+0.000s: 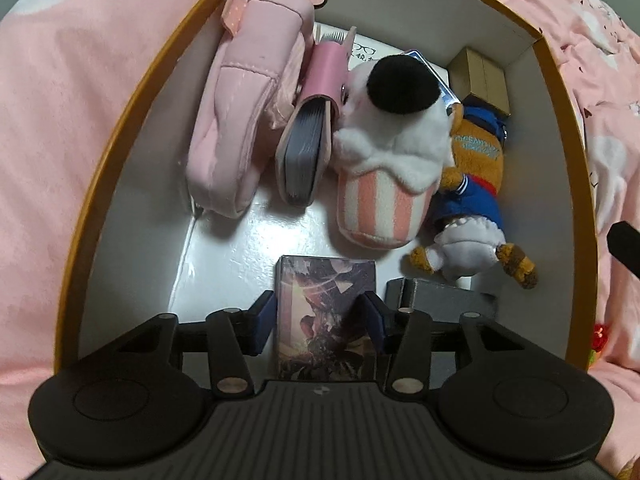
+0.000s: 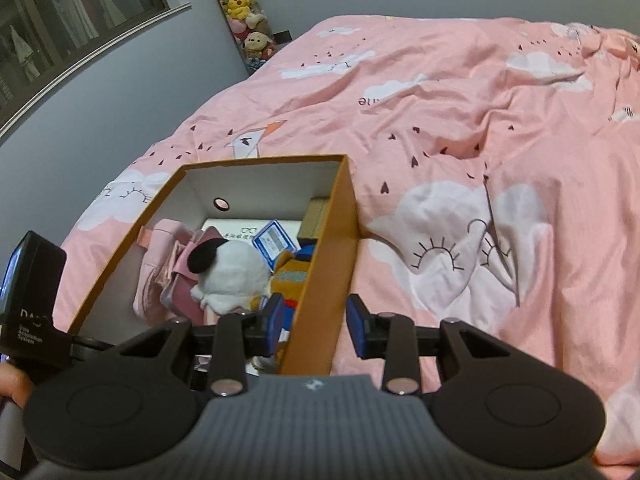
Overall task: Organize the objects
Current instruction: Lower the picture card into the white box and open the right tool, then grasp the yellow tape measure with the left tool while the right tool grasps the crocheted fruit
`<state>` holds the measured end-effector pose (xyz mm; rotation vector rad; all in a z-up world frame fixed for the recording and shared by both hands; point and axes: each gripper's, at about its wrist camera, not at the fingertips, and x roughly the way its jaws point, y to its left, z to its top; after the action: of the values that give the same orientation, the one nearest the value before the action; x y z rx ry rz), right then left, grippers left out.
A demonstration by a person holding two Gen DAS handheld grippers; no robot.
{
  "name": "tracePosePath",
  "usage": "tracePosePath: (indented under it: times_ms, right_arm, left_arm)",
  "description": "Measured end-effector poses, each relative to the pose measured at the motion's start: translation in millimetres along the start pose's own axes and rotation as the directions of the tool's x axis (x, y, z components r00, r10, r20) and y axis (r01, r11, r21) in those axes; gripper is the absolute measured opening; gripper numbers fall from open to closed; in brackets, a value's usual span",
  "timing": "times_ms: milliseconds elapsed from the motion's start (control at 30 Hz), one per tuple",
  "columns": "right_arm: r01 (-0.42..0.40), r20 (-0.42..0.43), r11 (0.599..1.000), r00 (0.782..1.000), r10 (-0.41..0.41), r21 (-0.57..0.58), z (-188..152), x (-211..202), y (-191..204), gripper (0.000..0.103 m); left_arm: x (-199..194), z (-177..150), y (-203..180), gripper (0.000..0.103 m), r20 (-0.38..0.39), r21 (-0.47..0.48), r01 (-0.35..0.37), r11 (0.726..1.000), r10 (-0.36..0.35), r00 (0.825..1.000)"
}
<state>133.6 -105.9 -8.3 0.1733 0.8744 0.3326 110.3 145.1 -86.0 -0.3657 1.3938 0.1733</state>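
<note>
An orange cardboard box (image 1: 120,148) with white inner walls sits on a pink bedspread (image 2: 460,120). My left gripper (image 1: 320,320) points down into it, open. A small box with a dark illustrated cover (image 1: 320,280) stands on the floor between its blue pads, with a thin gap showing at the left pad (image 1: 266,320). My right gripper (image 2: 314,322) is open and holds nothing. It hovers over the orange box's right wall (image 2: 324,240), one finger on each side and clear of the wall.
Inside the box lie a pink pouch (image 1: 236,120), a pink card album (image 1: 308,136), a white plush in a striped cup (image 1: 392,152), an orange plush in blue clothes (image 1: 472,184), a brown carton (image 1: 480,76) and a grey case (image 1: 444,300). Plush toys (image 2: 240,4) are stacked by the wall.
</note>
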Motion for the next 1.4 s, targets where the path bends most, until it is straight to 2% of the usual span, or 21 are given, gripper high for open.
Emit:
tracePosePath:
  times_ms: [133, 300, 367, 400, 467, 533, 633, 700, 767, 900, 1000, 1067, 1133, 1167, 1300, 1400]
  right_arm:
    - [0.004, -0.008, 1.000, 1.000, -0.004, 0.026, -1, 1, -11, 0.037]
    - [0.019, -0.008, 0.999, 1.000, -0.018, 0.040, 1, -3, -24, 0.037]
    - [0.028, -0.009, 0.999, 1.000, -0.028, 0.034, 5, -8, -31, 0.037]
    - [0.030, -0.012, 0.999, 0.999, -0.029, 0.033, 8, -13, -36, 0.037]
    - [0.044, -0.016, 0.999, 0.999, -0.043, 0.030, 10, -22, -48, 0.037]
    - [0.066, -0.031, 0.997, 0.997, -0.065, 0.031, 6, -30, -62, 0.037]
    - [0.093, -0.066, 0.994, 0.994, -0.090, 0.054, -8, -37, -85, 0.034]
    - [0.109, -0.094, 0.993, 0.990, -0.105, 0.043, -20, -40, -95, 0.028]
    - [0.127, -0.125, 0.991, 0.985, -0.122, 0.032, -31, -42, -101, 0.027]
    - [0.167, -0.205, 0.986, 0.965, -0.166, -0.014, -50, -41, -111, 0.028]
    - [0.178, -0.250, 0.984, 0.952, -0.179, -0.024, -66, -33, -118, 0.032]
    - [0.198, -0.262, 0.980, 0.945, -0.198, -0.025, -74, -26, -124, 0.033]
    - [0.194, -0.263, 0.981, 0.945, -0.192, -0.018, -76, -23, -129, 0.050]
    - [0.190, -0.279, 0.982, 0.942, -0.186, -0.011, -77, -20, -131, 0.053]
    - [0.200, -0.341, 0.980, 0.922, -0.185, 0.011, -83, 0, -143, 0.048]
    - [0.179, -0.322, 0.982, 0.934, -0.154, 0.051, -83, -6, -148, 0.046]
  left_arm:
    - [1, -1, 0, 0.053, -0.019, -0.019, 0.033, 0.999, -0.034, 0.999]
    - [0, -5, -5, 0.053, -0.019, 0.020, 0.033, 0.999, -0.032, 0.999]
    - [-7, -7, 0, 0.047, -0.009, 0.003, 0.034, 0.999, -0.034, 0.999]
    - [-15, -9, 0, 0.045, 0.017, 0.008, 0.027, 1.000, -0.027, 0.999]
    - [-41, -16, -8, 0.045, 0.117, 0.063, 0.016, 0.998, -0.024, 0.993]
    - [-63, -23, -22, 0.045, 0.185, 0.139, 0.048, 0.989, -0.073, 0.980]
    - [-86, -25, -55, 0.045, 0.259, 0.297, 0.098, 0.950, -0.178, 0.949]
    - [-93, -35, -81, 0.045, 0.273, 0.413, 0.114, 0.904, -0.242, 0.931]
    - [-94, -41, -104, 0.045, 0.253, 0.517, 0.136, 0.845, -0.302, 0.919]
    - [-90, -58, -151, 0.045, 0.206, 0.660, 0.130, 0.740, -0.345, 0.916]
    - [-79, -71, -175, 0.045, 0.169, 0.711, 0.107, 0.695, -0.316, 0.933]
    - [-68, -74, -184, 0.045, 0.144, 0.727, 0.103, 0.679, -0.297, 0.944]
    - [-59, -75, -188, 0.045, 0.126, 0.731, 0.104, 0.674, -0.284, 0.950]
    - [-55, -77, -190, 0.045, 0.123, 0.732, 0.098, 0.674, -0.272, 0.954]
    - [-41, -80, -200, 0.045, 0.114, 0.732, 0.089, 0.675, -0.250, 0.962]
    - [-26, -77, -207, 0.046, 0.096, 0.729, 0.090, 0.678, -0.231, 0.968]
